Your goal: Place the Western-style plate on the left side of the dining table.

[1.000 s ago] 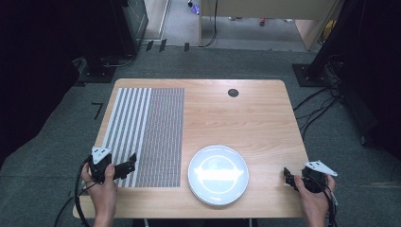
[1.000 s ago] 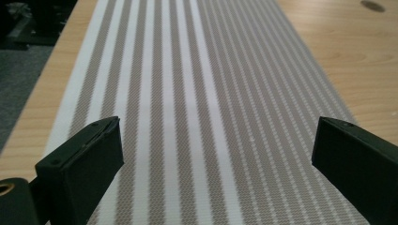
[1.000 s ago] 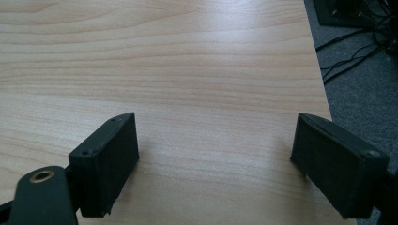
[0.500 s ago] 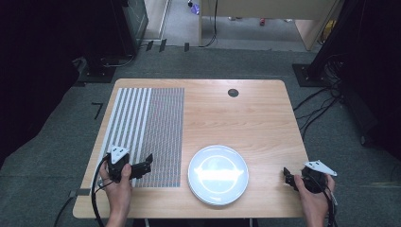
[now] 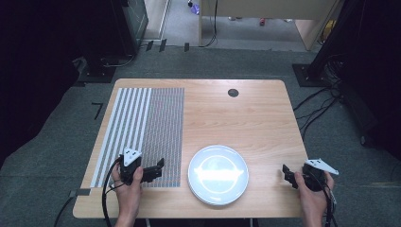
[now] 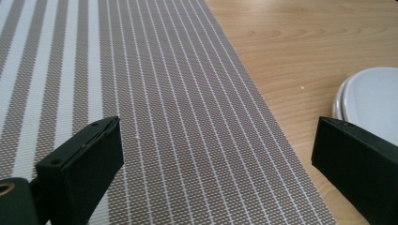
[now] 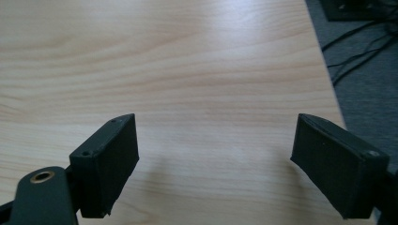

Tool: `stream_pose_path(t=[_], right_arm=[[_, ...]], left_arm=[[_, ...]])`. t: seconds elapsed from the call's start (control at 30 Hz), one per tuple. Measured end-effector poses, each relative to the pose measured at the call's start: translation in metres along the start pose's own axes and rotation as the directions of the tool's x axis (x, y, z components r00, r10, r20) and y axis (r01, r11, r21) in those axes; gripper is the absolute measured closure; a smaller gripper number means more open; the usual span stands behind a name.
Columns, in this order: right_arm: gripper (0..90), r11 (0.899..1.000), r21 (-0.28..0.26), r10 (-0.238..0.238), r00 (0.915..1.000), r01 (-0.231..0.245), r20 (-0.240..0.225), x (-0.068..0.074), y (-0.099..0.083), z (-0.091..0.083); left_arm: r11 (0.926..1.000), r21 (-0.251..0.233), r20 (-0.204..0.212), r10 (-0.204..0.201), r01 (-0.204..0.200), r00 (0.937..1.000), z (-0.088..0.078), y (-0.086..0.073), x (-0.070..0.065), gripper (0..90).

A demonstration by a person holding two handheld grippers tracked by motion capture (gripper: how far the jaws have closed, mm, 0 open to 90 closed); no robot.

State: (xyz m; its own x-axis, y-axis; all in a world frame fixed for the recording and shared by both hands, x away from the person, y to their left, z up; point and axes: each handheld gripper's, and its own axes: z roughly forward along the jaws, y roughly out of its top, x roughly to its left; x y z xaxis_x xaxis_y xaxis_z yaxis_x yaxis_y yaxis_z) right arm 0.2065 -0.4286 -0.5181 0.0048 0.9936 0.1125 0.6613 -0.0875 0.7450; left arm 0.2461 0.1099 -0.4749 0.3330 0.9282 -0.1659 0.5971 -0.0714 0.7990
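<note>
Left gripper (image 5: pixel 159 168), jaws apart, hovers over striped placemat (image 5: pixel 142 127) beside white plate (image 5: pixel 218 173); right gripper (image 5: pixel 286 173) gapes over table (image 5: pixel 246 118)

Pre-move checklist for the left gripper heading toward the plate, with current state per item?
1. Left gripper open: ok, its jaws stand wide apart in the left gripper view.
2. Nothing held between the left jaws: ok, only the striped placemat lies beneath them.
3. Plate reachable: ok, it sits on the table just to the right of the mat, its rim near the far jaw.
4. Plate empty: ok, in the high view nothing lies on it.
5. Right gripper out of the way: ok, open over bare wood by the table's right edge, apart from the plate.
6. Placemat flat: ok, no curl seen.
</note>
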Motion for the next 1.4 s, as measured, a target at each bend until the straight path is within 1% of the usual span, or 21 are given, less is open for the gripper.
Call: stream_pose_path(t=[0.03,0.07,0.13,0.17,0.2,0.23,0.43,0.5,0.53,0.57,0.6,0.67,0.8,0.83,0.87,0.97,1.03,1.13,1.23,1.33,1.4], right_arm=[[14.5,1.000,-0.004,0.012,0.9998,-0.012,-0.015,0.000,0.001,-0.001],[14.7,1.000,-0.007,0.018,0.9996,-0.018,-0.022,0.001,0.002,-0.001],[15.1,1.000,-0.010,0.027,0.9994,-0.027,-0.023,0.003,0.003,-0.003],[15.1,1.000,-0.010,0.027,0.9994,-0.027,-0.023,0.003,0.003,-0.003],[15.3,0.999,-0.017,0.033,0.9987,-0.034,-0.038,0.005,0.005,-0.004],[15.5,0.999,-0.020,0.037,0.9984,-0.038,-0.042,0.007,0.005,-0.004],[15.8,0.999,-0.026,0.031,0.9971,-0.033,-0.069,0.019,0.009,-0.007],[15.9,0.999,-0.028,0.027,0.9959,-0.029,-0.087,0.024,0.011,-0.008],[16.0,0.999,-0.027,0.035,0.9937,-0.038,-0.107,0.028,0.012,-0.008],[16.0,0.999,-0.027,0.035,0.9937,-0.038,-0.107,0.028,0.012,-0.008],[16.4,0.998,-0.028,0.058,0.9870,-0.063,-0.150,0.034,0.013,-0.008],[16.5,0.997,-0.027,0.060,0.9854,-0.065,-0.159,0.036,0.013,-0.008],[16.8,0.998,-0.021,0.051,0.9776,-0.057,-0.204,0.056,0.014,-0.007],[16.8,0.998,-0.021,0.051,0.9776,-0.057,-0.204,0.056,0.014,-0.007],[16.8,0.999,-0.019,0.046,0.9751,-0.051,-0.217,0.062,0.014,-0.008],[17.3,0.999,-0.025,0.032,0.9737,-0.039,-0.226,0.069,0.014,-0.009],[19.8,0.999,-0.031,0.026,0.9716,-0.034,-0.235,0.073,0.015,-0.009],[21.0,0.999,-0.037,0.024,0.9652,-0.035,-0.261,0.078,0.015,-0.009],[22.8,0.999,-0.037,0.018,0.9628,-0.029,-0.270,0.085,0.015,-0.008],[22.8,0.998,-0.046,0.024,0.9523,-0.040,-0.304,0.090,0.015,-0.008],[22.8,0.998,-0.050,0.022,0.9505,-0.040,-0.310,0.095,0.016,-0.008]], left_arm=[[0.9999,0.003,0.019,-0.012,0.012,0.9998,0.000,0.000,-0.001,2.3],[1.0000,-0.002,0.026,-0.009,0.009,0.9996,-0.001,0.001,-0.004,2.2],[0.9998,-0.008,0.014,0.020,-0.020,0.9997,-0.002,0.002,-0.009,2.3],[0.9998,-0.008,0.014,0.020,-0.020,0.9997,-0.002,0.002,-0.009,2.3],[0.9994,-0.007,0.015,0.034,-0.033,0.9993,-0.002,0.002,-0.011,2.3],[0.9995,-0.004,0.026,0.031,-0.031,0.9992,-0.001,0.002,-0.014,2.3],[0.9992,0.016,0.034,0.035,-0.035,0.9988,0.004,-0.002,-0.018,2.3],[0.9992,0.017,0.038,0.036,-0.036,0.9986,0.004,-0.002,-0.019,2.3],[0.9991,0.016,0.043,0.037,-0.038,0.9984,0.005,-0.002,-0.021,2.3],[0.9991,0.016,0.043,0.037,-0.038,0.9984,0.005,-0.002,-0.021,2.2],[0.9990,0.019,0.051,0.040,-0.041,0.9979,0.005,-0.002,-0.023,2.3],[0.9989,0.020,0.053,0.041,-0.042,0.9978,0.006,-0.003,-0.023,2.3],[0.9989,0.025,0.065,0.038,-0.040,0.9971,0.007,-0.004,-0.026,2.3],[0.9989,0.025,0.065,0.038,-0.040,0.9971,0.007,-0.004,-0.026,2.3],[0.9989,0.026,0.071,0.038,-0.040,0.9968,0.006,-0.004,-0.027,2.3],[0.9989,0.025,0.076,0.039,-0.041,0.9963,0.007,-0.004,-0.030,2.2],[0.9986,0.026,0.081,0.044,-0.046,0.9957,0.007,-0.005,-0.031,2.3],[0.9986,0.032,0.102,0.040,-0.043,0.9940,0.008,-0.005,-0.034,2.3],[0.9985,0.035,0.117,0.037,-0.041,0.9925,0.008,-0.006,-0.036,2.3],[0.9986,0.038,0.127,0.033,-0.038,0.9913,0.009,-0.007,-0.038,2.3],[0.9987,0.041,0.140,0.026,-0.032,0.9898,0.010,-0.008,-0.040,2.2]])
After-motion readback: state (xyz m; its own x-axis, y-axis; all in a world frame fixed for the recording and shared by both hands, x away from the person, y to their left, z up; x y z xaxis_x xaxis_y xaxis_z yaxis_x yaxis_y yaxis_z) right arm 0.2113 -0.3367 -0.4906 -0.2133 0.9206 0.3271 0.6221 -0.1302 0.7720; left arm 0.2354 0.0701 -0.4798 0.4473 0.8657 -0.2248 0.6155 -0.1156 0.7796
